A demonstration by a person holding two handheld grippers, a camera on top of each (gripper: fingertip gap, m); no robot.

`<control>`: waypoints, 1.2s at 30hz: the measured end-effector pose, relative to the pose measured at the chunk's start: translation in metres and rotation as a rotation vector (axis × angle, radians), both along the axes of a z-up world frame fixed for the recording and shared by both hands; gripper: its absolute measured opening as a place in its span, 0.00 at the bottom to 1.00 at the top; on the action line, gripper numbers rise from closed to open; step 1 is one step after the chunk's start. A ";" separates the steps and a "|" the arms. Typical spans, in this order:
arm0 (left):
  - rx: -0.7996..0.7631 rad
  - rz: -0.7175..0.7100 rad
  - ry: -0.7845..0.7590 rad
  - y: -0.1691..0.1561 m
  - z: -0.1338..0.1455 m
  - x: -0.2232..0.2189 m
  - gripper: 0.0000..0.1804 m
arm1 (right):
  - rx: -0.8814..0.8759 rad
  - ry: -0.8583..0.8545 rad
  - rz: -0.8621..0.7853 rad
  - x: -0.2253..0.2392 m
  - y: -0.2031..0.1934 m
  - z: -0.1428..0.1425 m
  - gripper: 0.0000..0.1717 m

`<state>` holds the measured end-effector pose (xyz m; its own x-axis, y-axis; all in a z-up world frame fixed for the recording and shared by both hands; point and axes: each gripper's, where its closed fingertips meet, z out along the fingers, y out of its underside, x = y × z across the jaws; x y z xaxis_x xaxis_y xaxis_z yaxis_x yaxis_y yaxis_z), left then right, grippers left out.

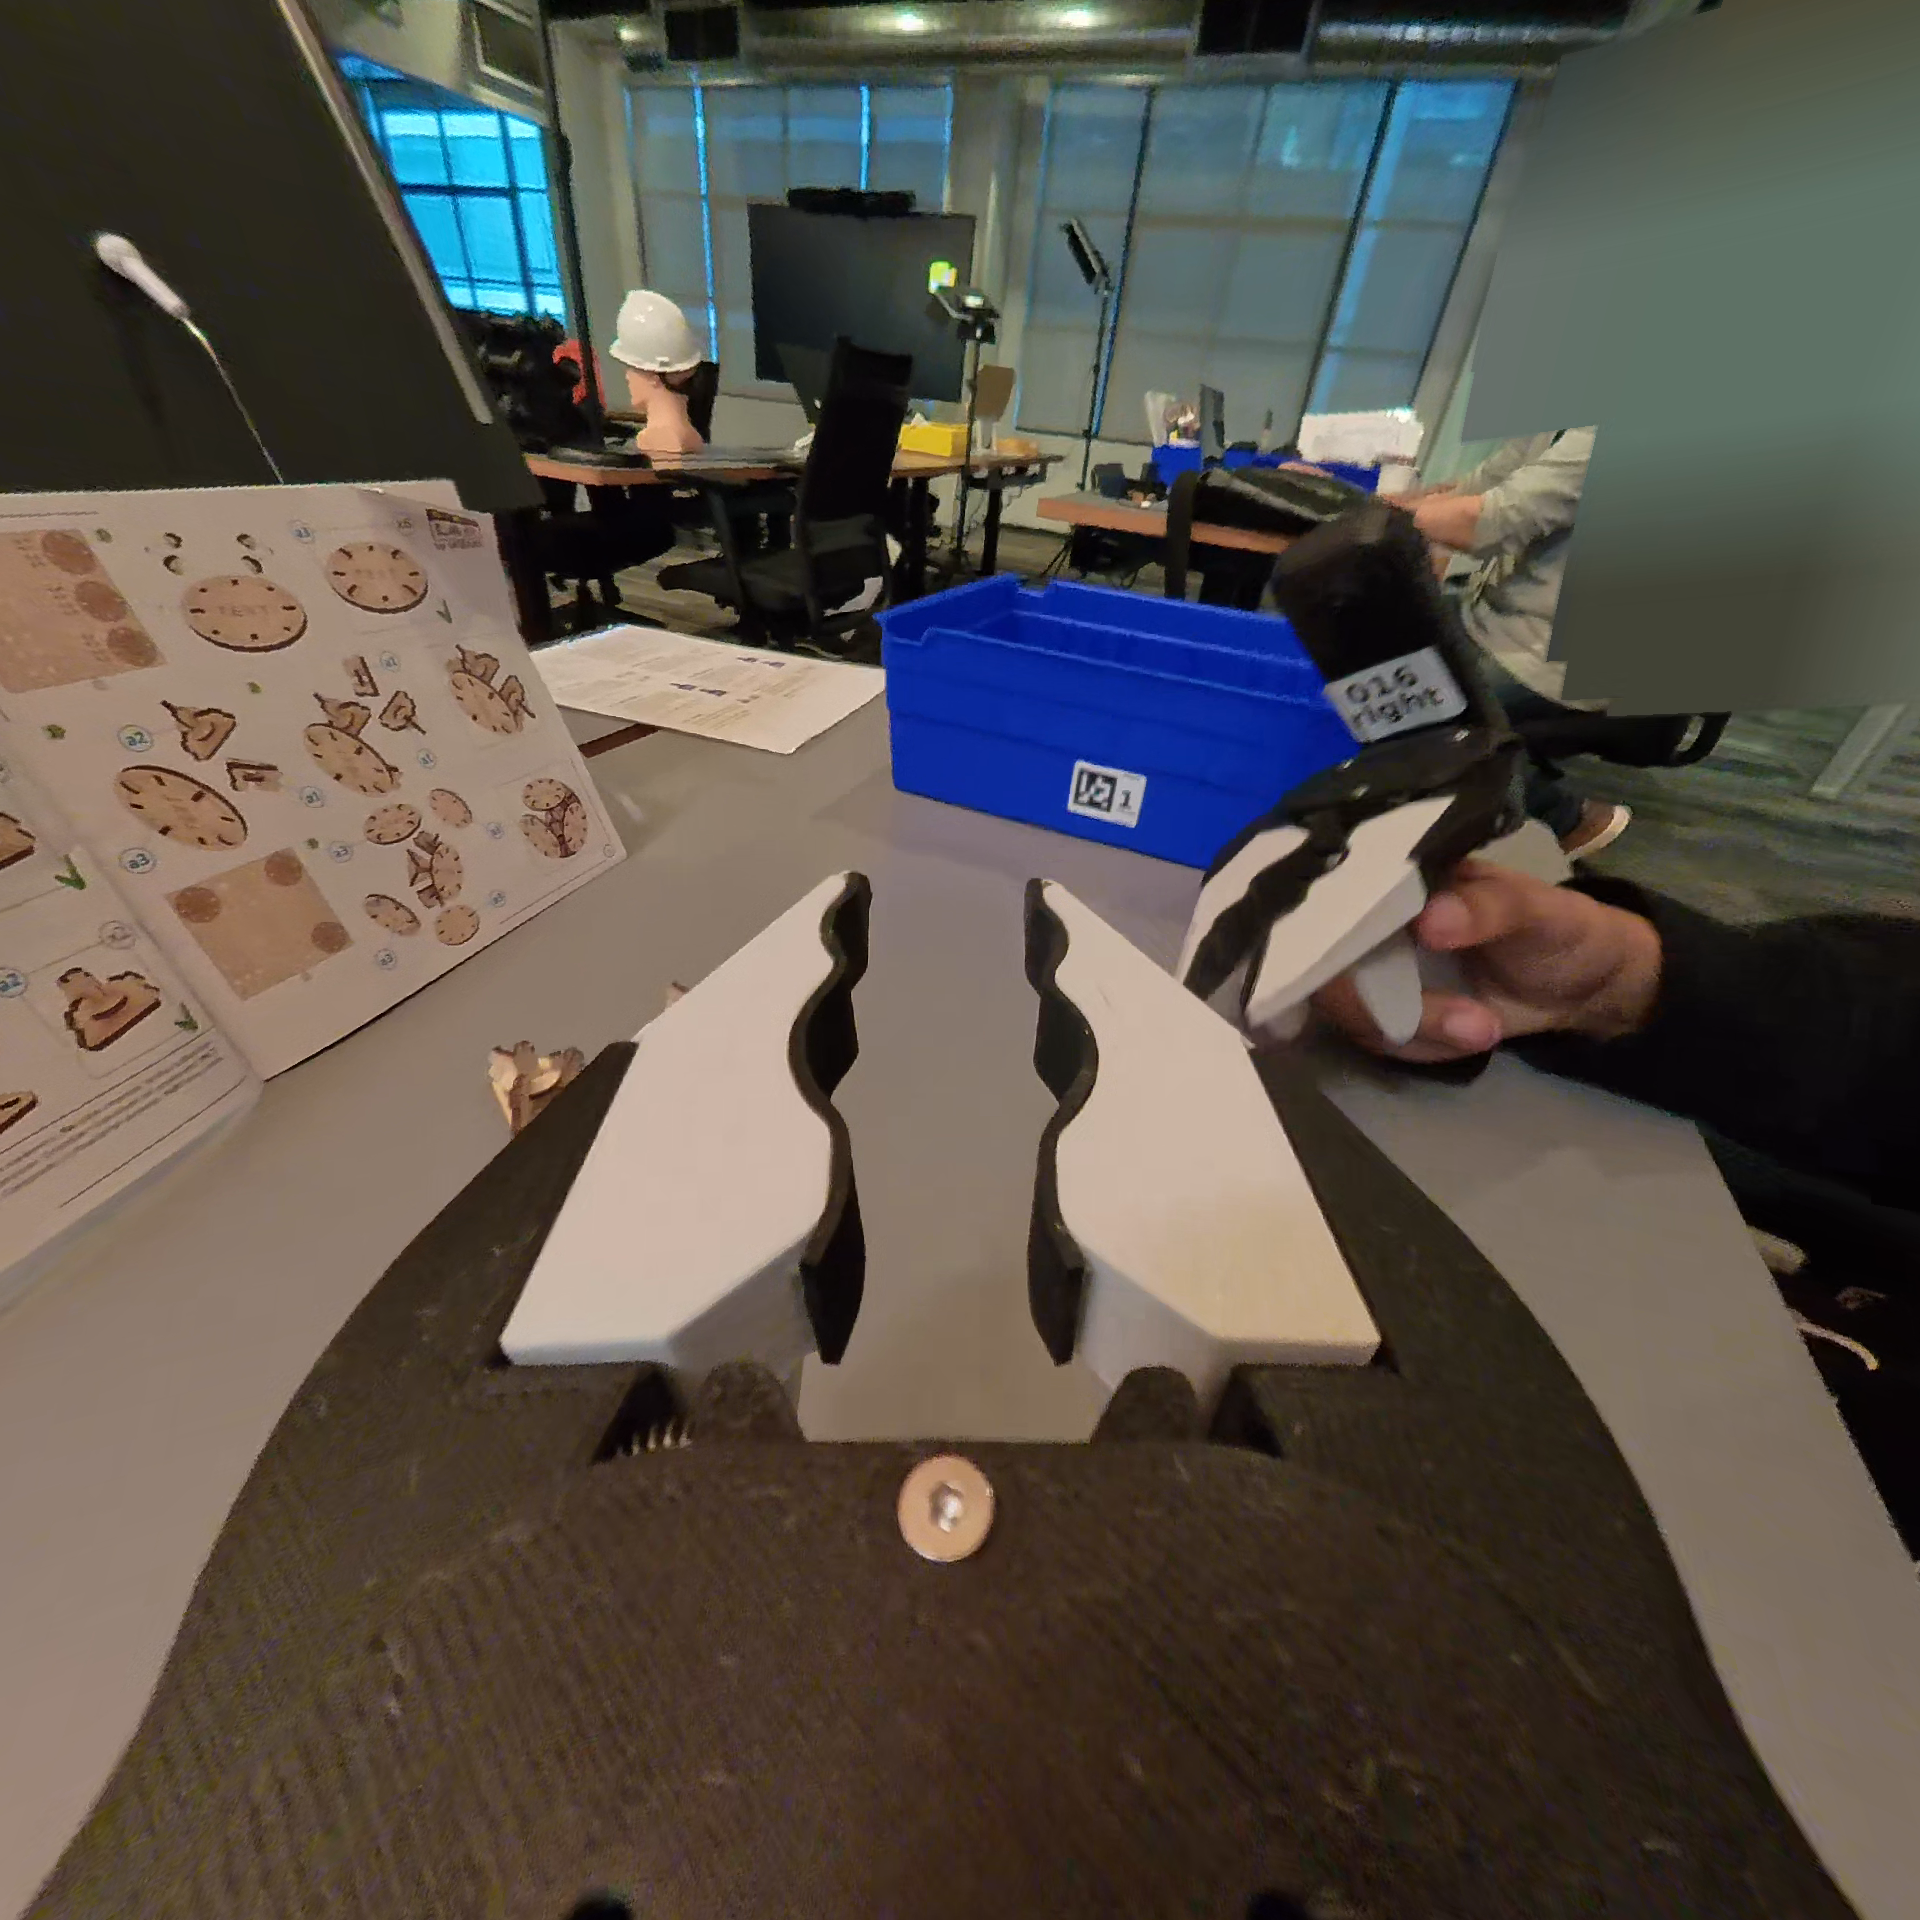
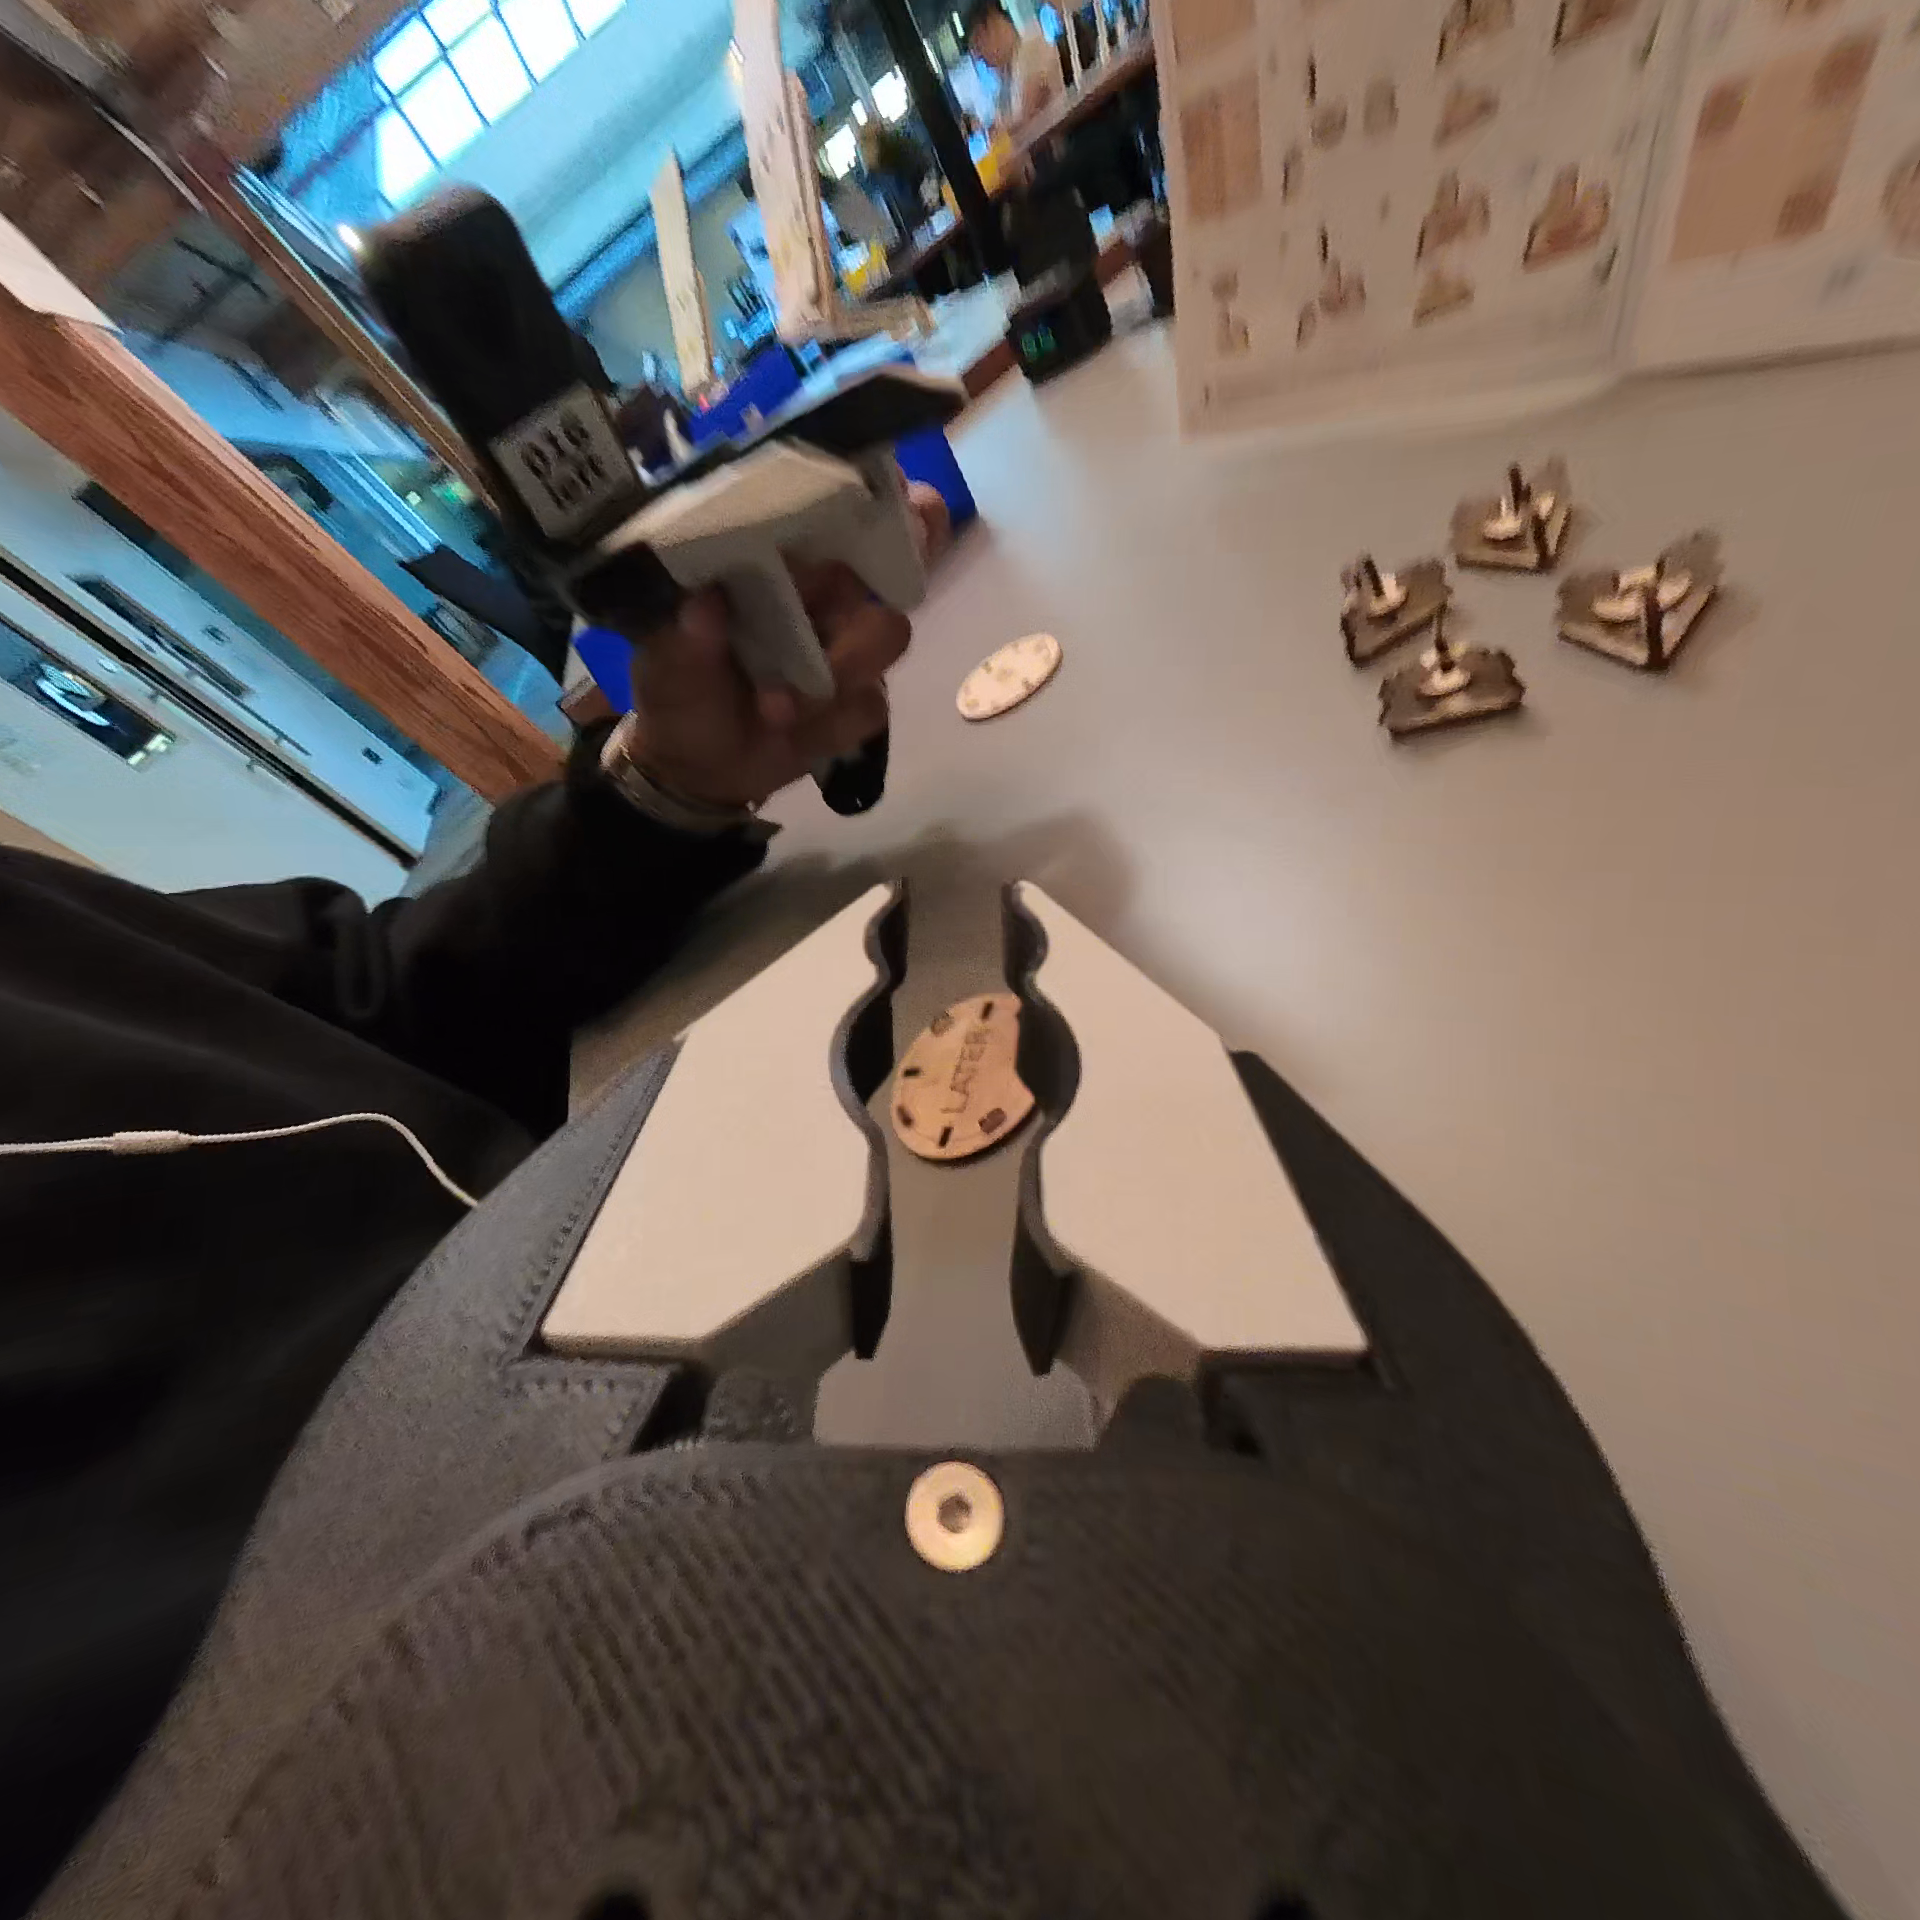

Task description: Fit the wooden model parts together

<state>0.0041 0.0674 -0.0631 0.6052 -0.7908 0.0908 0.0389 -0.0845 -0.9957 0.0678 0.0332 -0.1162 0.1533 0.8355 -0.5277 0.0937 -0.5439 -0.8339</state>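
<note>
My right gripper [image 2: 956, 894] is open low over the grey table [image 2: 1351, 1039]. A round wooden disc [image 2: 961, 1081] with small slots lies between its fingers, back in their rounded hollow. There is a gap between the disc and the left pad, and neither pad presses on it. My left gripper [image 1: 948, 891] is open and empty above the table [image 1: 935, 790], with only bare table between its pads. In the left wrist view the right gripper [image 1: 1247, 992] is held in a hand at the right, tips pointing down at the table.
A pale disc [image 2: 1008, 675] and several small wooden assemblies [image 2: 1449, 686] lie on the table farther off. An open instruction booklet [image 1: 260, 748] stands at the left. A blue bin [image 1: 1091, 717] and a paper sheet [image 1: 717, 681] are behind. A wooden piece [image 1: 535, 1075] lies by my left finger. Spacing between my two grippers at the tips: around 10 centimeters.
</note>
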 end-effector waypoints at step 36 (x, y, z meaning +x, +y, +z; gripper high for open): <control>0.234 -0.123 0.512 -0.057 -0.062 0.029 0.04 | 0.404 -0.344 0.308 -0.020 -0.013 -0.037 0.07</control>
